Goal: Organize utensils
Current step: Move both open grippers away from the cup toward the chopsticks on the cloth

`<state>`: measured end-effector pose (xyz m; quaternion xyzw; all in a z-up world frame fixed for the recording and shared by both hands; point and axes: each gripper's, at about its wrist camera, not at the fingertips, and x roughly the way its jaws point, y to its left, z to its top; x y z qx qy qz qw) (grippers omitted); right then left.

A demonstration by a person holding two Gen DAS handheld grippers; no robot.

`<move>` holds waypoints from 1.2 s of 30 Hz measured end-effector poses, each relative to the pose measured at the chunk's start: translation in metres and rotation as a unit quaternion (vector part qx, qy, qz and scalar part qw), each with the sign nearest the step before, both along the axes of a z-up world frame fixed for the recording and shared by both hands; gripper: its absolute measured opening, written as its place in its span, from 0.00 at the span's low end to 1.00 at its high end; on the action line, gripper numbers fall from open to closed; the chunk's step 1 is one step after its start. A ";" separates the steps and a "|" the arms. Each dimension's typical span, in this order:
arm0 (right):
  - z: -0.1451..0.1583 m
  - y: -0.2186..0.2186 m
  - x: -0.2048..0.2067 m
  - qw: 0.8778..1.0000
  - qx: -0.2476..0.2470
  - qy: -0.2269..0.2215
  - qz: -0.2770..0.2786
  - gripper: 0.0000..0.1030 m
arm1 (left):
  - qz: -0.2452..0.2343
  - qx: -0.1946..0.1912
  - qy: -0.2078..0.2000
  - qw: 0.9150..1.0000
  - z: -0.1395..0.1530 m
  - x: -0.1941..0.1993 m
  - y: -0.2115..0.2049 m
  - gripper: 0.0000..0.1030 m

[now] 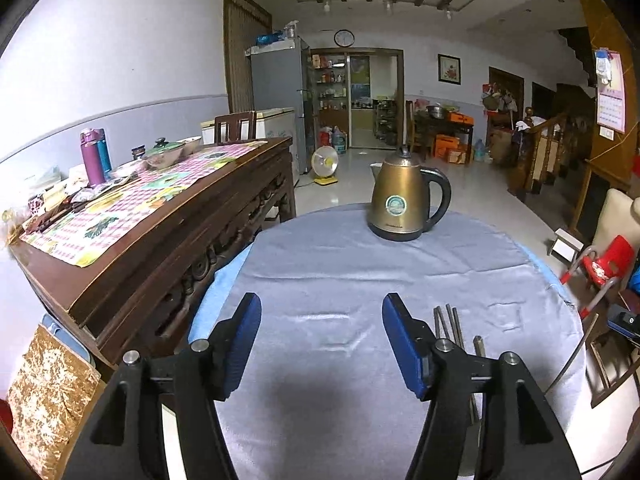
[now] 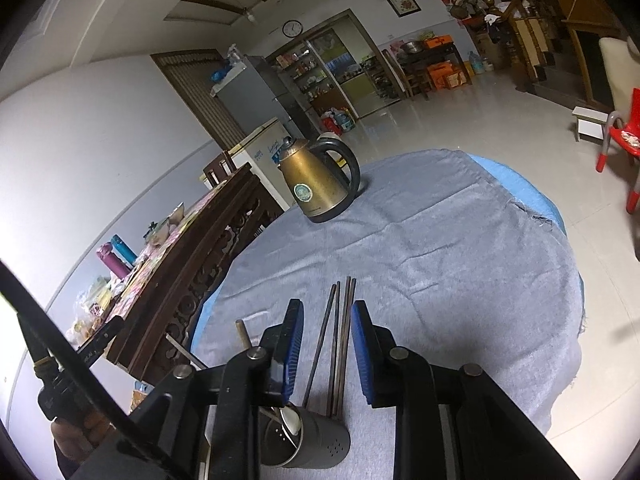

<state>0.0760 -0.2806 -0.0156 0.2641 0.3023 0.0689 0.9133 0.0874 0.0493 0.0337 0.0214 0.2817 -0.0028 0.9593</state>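
The left gripper [image 1: 322,344] hangs over a bare stretch of grey tablecloth [image 1: 360,264] with its blue pads [image 1: 244,344] spread wide and nothing between them, which reads as a hand that has let go or is waiting its turn. The right gripper [image 2: 327,350] points down at a bundle of chopsticks [image 2: 340,340] that stand in a grey metal holder [image 2: 316,446] just below it; the sticks rise through the gap between its blue pads [image 2: 294,350], but space shows on both sides, so the fingers are parted around them rather than pinching. That placement suggests the chopsticks are already dropped upright into the holder, where a white spoon [image 2: 291,420] also sits, with another stick [image 2: 243,334] leaning out to the left. From the left wrist view the same chopstick tips [image 1: 448,320] poke up just right of the right-hand pad. A bronze electric kettle [image 1: 404,204] stands well apart at the far edge of the table; its round green badge [image 1: 395,205] carries print too small to read. A wall clock [image 1: 344,38] and a calendar [image 1: 611,96] show, but neither is legible.
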 end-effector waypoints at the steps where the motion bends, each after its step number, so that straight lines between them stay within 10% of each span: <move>1: 0.000 0.000 0.000 1.000 0.000 0.001 0.000 0.26 | 0.002 0.000 0.002 1.000 -0.001 0.000 0.001 0.62; 36: -0.037 0.001 0.023 0.998 0.022 0.055 0.009 0.26 | 0.026 0.013 0.047 0.998 -0.027 0.025 0.005 0.63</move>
